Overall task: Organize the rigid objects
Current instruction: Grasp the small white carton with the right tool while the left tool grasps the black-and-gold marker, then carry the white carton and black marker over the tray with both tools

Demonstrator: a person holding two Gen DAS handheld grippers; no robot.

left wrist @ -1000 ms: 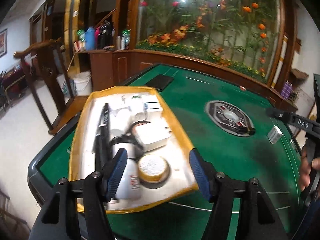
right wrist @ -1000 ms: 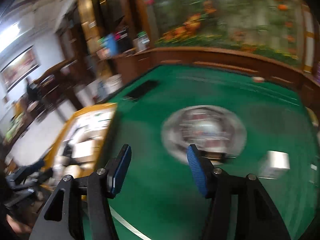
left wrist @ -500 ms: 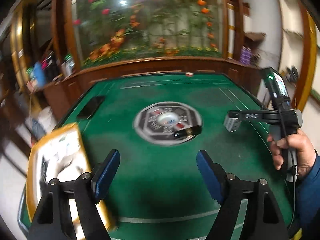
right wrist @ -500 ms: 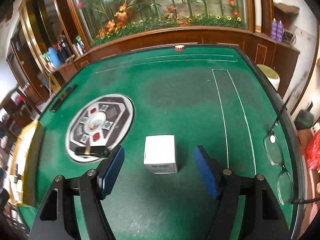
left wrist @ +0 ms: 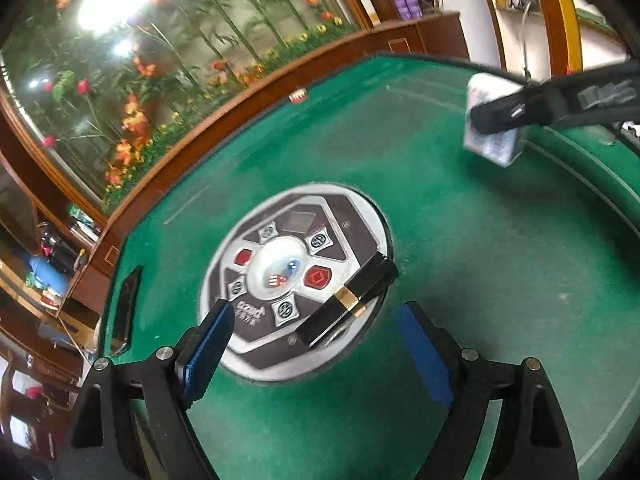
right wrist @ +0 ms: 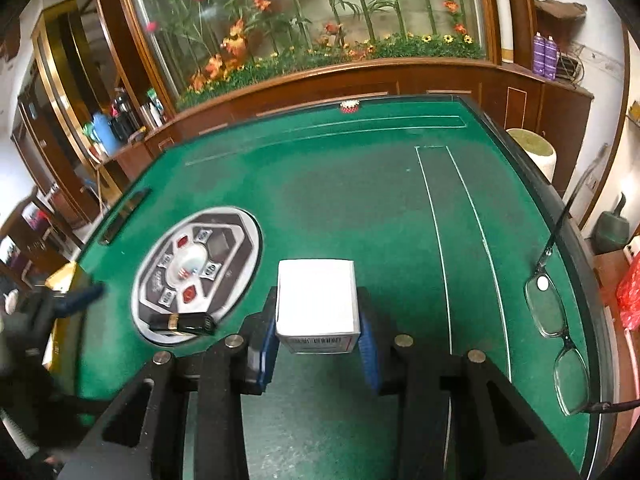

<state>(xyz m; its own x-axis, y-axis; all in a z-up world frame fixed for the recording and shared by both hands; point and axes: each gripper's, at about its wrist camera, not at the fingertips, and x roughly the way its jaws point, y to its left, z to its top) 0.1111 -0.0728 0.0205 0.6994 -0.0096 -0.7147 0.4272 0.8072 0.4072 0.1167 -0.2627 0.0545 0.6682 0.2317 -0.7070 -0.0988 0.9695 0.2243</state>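
Left gripper (left wrist: 316,344) has swung from the tray to the black case (left wrist: 347,299), jaws just widening, case between them untouched. Right gripper (right wrist: 318,344) just clamped the white box (right wrist: 316,298) on the table (right wrist: 360,208).

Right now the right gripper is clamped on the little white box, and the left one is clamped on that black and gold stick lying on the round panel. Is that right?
Not quite. The left gripper is open; the left wrist view shows the black and gold stick lying free on the round panel, untouched by either pad. The right gripper is indeed clamped on the white box.
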